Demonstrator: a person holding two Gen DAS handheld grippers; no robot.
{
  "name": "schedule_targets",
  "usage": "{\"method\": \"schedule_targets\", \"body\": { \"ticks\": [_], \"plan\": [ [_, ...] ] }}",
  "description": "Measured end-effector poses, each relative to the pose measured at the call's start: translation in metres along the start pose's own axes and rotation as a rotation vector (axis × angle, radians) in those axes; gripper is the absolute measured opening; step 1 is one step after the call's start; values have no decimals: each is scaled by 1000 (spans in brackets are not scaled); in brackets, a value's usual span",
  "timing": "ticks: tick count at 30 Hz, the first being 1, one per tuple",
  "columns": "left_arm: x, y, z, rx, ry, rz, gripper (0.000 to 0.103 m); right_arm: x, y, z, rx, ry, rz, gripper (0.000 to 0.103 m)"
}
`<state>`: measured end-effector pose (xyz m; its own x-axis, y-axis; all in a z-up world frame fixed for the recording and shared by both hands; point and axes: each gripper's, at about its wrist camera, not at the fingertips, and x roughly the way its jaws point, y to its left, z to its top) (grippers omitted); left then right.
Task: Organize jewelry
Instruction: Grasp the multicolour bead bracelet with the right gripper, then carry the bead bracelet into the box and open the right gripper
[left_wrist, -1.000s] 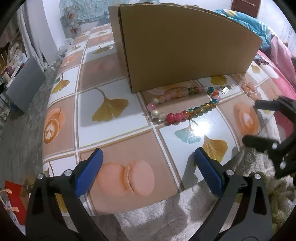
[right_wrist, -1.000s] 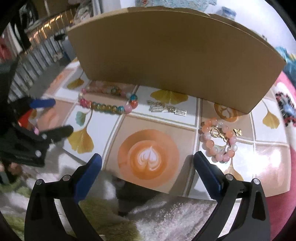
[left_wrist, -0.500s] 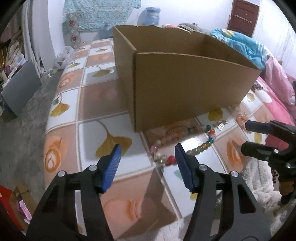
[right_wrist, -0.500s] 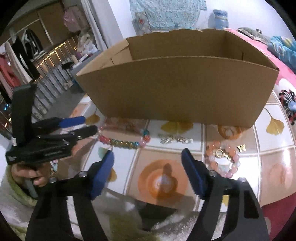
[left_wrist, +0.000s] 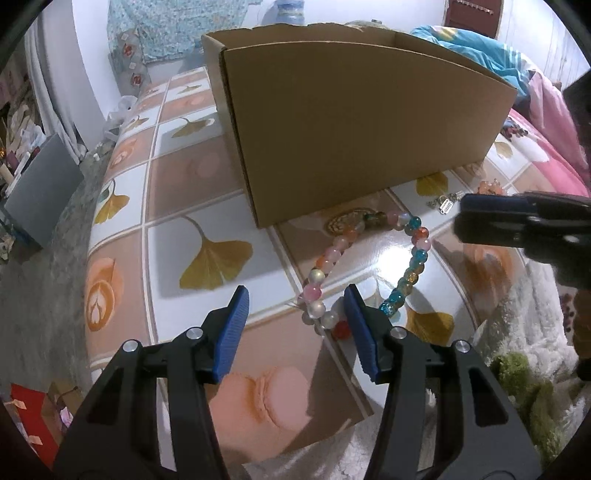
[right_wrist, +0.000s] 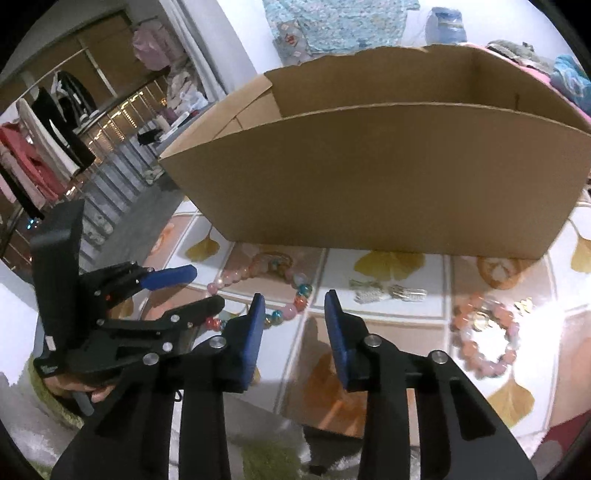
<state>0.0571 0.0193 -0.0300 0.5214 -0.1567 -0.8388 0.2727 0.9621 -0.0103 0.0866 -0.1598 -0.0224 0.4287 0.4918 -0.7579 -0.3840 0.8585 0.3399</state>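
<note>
Though beyond blue fingers (left_wrist: 232, 328), bracelet (left_wrist: 369, 273) untouched.

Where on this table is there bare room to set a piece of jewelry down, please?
The tiles left of the cardboard box lie bare along the table edge, as does the latte tile in front of the hair clips. The strip before the box is crowded: multicolored bead bracelet, clips, pink bead bracelet. Both grippers' jaws are closing, empty.
</note>
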Motion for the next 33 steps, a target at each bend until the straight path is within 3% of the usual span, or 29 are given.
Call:
{"method": "schedule_targets", "body": {
  "ticks": [7,14,16,19,33],
  "plan": [
    [2,0,3,8,-21,-3,33,21,5,6,-8,27,-39,21],
    [5,-2,6,19,-36,-9,28,37,10,6,-26,55,-66,17],
    [6,-3,7,21,-41,-12,20,41,11,6,-30,55,-72,10],
    [6,-5,9,29,-47,-17,8,45,14,7,-37,52,-74,10],
    [-14,-7,10,-26,-73,-73,8,26,17,3,-15,-16,-11,10]
  ]
}}
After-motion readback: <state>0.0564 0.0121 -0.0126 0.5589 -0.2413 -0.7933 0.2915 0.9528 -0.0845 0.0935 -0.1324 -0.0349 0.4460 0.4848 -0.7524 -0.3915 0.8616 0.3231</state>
